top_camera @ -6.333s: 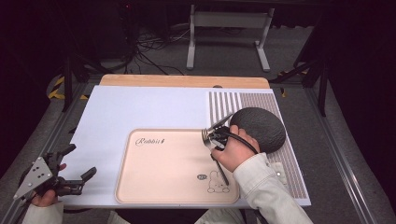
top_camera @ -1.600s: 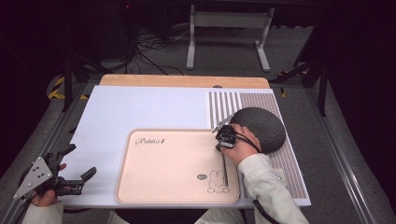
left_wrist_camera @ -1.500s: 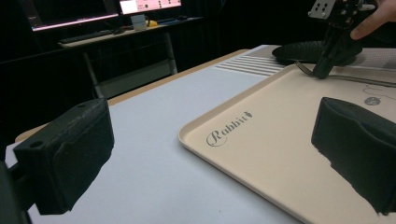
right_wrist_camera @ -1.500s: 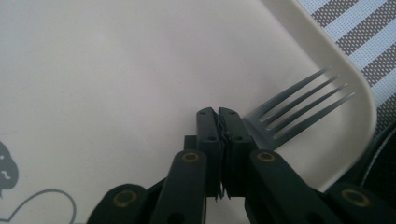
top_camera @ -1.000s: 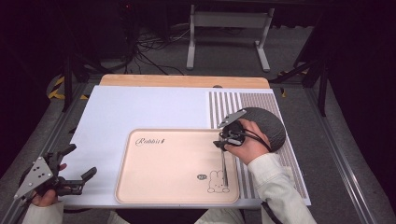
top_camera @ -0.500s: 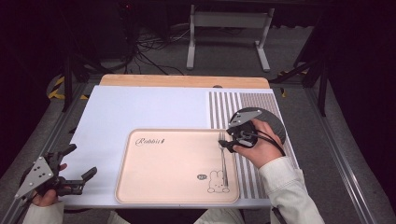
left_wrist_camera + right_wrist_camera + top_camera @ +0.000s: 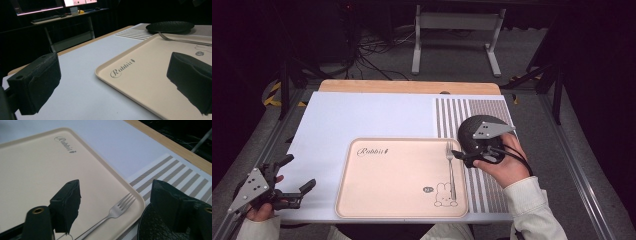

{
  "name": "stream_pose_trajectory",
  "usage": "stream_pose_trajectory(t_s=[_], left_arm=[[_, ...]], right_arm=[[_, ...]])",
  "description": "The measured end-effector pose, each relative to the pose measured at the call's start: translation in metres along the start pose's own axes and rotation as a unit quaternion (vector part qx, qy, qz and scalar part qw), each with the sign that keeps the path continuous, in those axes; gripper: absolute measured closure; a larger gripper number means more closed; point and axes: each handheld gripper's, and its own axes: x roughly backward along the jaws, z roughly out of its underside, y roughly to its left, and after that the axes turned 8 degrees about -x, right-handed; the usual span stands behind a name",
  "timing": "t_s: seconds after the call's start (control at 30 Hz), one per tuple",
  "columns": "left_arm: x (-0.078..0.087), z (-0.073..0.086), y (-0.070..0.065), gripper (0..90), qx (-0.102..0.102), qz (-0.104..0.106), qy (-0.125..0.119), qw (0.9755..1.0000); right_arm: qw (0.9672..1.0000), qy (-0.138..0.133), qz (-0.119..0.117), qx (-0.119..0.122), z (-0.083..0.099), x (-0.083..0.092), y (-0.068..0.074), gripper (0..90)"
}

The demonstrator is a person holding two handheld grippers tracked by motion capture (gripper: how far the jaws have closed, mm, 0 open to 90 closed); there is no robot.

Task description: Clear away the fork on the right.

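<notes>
A beige tray [image 7: 402, 177] printed with "Rabbit" and a small rabbit figure is taken as the landmark; it is laid flat on the worktop [image 7: 362, 117], on a white mat at the near edge.

A metal fork [image 7: 450, 170] is lying inside the tray, along its right rim, with the tines pointed to the far side and the handle run toward the rabbit figure. In the right gripper view the fork [image 7: 112, 213] is seen resting free on the tray floor, just inside the rim.

A black round plate [image 7: 472, 132] is set just beyond the tray's right rim, on a striped placemat [image 7: 452, 112]; part of it is covered by the right hand-held gripper.

The right hand-held gripper [image 7: 462, 156] is held just off the tray's right rim, beside the fork's tines. Its jaws are spread wide and nothing is gripped between them; in its own view the fork is seen between and beyond them, untouched.

The left hand-held gripper [image 7: 294, 187] is held well off the tray's left rim, near the worktop's near-left corner. Its jaws are likewise spread wide and nothing is held.
</notes>
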Motion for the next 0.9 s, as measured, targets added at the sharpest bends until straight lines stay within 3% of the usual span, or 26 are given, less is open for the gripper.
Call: stream_pose_trajectory(t_s=[0.03, 0.1, 0.23, 0.4, 0.53, 0.9], left_arm=[[0.000, 0.000, 0.000, 0.1, 0.000, -0.001, -0.002, 1.0000], [0.000, 0.000, 0.000, 0.0, 0.000, -0.002, -0.002, 1.0000], [0.000, 0.000, 0.000, 0.1, -0.001, 0.000, 0.000, 1.0000], [0.000, 0.000, 0.000, 0.1, 0.000, -0.001, 0.001, 1.0000], [0.000, 0.000, -0.001, 0.0, 0.001, -0.001, 0.000, 1.0000], [0.000, 0.000, 0.000, 0.0, -0.002, -0.002, -0.001, 1.0000]], right_arm=[[0.9999, -0.003, 0.010, -0.009, 0.001, 0.004, 0.000, 20.6], [0.9996, -0.020, 0.019, 0.000, 0.003, 0.009, -0.001, 17.3], [0.9985, -0.050, 0.013, -0.018, 0.008, 0.017, -0.004, 11.8], [0.9972, -0.072, 0.018, -0.009, 0.018, 0.025, -0.008, 6.6], [0.9946, -0.102, 0.002, -0.018, 0.028, 0.030, -0.013, 5.1], [0.9819, -0.187, -0.001, -0.031, 0.058, 0.045, -0.021, 4.0]])
